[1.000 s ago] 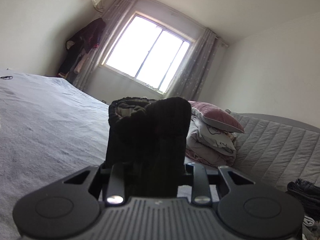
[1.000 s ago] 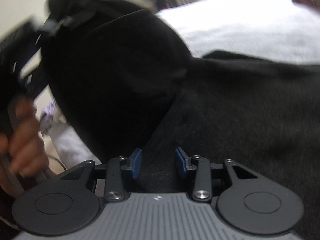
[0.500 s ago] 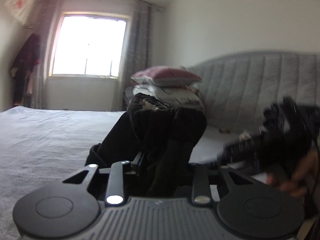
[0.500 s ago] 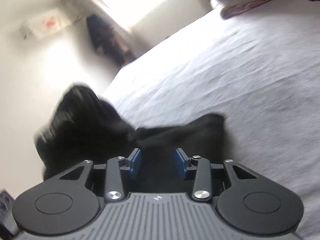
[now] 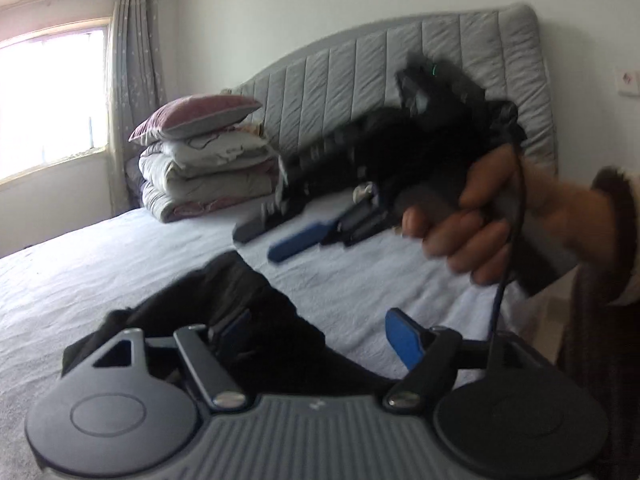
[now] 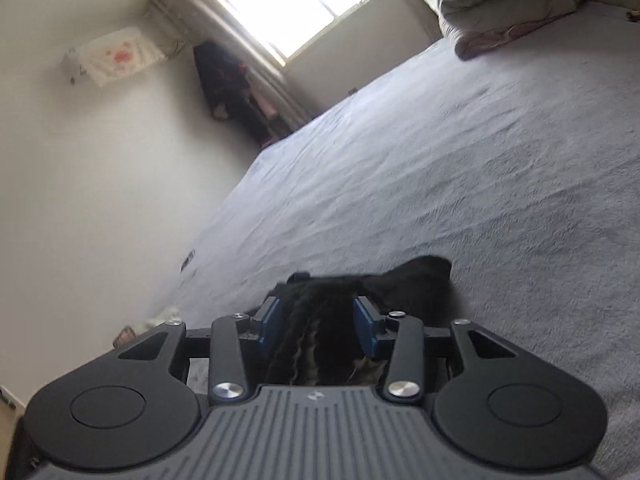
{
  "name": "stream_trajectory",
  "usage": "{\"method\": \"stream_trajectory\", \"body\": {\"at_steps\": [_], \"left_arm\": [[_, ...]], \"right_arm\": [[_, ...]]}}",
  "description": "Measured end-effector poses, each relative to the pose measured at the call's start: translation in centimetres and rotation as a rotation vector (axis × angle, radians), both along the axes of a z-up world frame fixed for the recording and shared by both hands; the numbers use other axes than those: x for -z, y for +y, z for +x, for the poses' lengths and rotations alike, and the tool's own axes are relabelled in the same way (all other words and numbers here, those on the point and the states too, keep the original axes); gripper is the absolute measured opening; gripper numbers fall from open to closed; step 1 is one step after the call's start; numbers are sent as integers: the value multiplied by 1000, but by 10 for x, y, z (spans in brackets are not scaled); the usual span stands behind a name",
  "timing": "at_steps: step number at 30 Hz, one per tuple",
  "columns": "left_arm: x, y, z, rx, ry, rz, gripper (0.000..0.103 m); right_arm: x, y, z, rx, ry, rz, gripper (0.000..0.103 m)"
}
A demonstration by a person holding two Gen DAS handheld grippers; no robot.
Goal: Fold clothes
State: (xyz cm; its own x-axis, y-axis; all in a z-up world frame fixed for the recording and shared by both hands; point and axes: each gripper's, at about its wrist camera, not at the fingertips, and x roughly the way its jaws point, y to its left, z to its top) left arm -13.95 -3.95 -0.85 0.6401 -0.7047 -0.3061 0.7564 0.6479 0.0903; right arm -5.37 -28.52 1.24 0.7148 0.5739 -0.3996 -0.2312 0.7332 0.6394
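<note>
A black garment (image 5: pixel 248 308) lies bunched on the grey bed (image 5: pixel 80 272), just ahead of my left gripper (image 5: pixel 320 332). That gripper's jaws are opening wide: the cloth runs past the left pad, and the right pad stands clear of it. A hand (image 5: pixel 480 216) holds my right gripper (image 5: pixel 260 246) low over the bed, pointing left. In the right wrist view, ribbed black cloth fills the gap in my right gripper (image 6: pixel 320 320). Its jaws are easing open slightly with the pads still on the cloth. The rest of the garment (image 6: pixel 412 284) trails onto the bed (image 6: pixel 480 160).
A stack of folded bedding with a pillow on top (image 5: pixel 208 176) sits at the head of the bed, against the padded grey headboard (image 5: pixel 360 68). A bright window (image 5: pixel 48 96) is at the left. Dark clothes hang in the far corner (image 6: pixel 228 80).
My left gripper has let go of the black garment, which now lies on the bed. Its view has swung right to the headboard, and the right gripper has come into it.
</note>
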Motion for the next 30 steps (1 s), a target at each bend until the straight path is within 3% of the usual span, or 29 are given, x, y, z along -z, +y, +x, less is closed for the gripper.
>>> {"method": "stream_trajectory", "body": {"at_steps": [4, 9, 13, 15, 18, 21, 24, 27, 30], "left_arm": [[-11, 37, 20, -88, 84, -78, 77], [-20, 82, 60, -250, 212, -161, 78], [-14, 103, 87, -335, 278, -191, 77], [-6, 107, 98, -367, 283, -198, 76], [4, 114, 114, -407, 320, -251, 66], [5, 119, 122, -393, 381, -344, 59], [7, 114, 124, -345, 390, -379, 55], [14, 108, 119, -273, 419, -386, 51], [23, 99, 111, -221, 434, -371, 51]], "right_arm": [[9, 9, 3, -109, 70, 76, 45], [12, 11, 1, -126, 122, 147, 46], [22, 28, 5, -100, 146, 89, 46], [24, 37, 7, -73, 124, 58, 27], [9, 39, 2, -68, 84, 65, 21], [-13, 30, -13, -97, 38, 108, 21], [-10, 21, -17, -110, 104, 122, 21], [17, 19, -12, -97, 191, -6, 19], [37, 28, -13, -132, 125, -114, 17]]}}
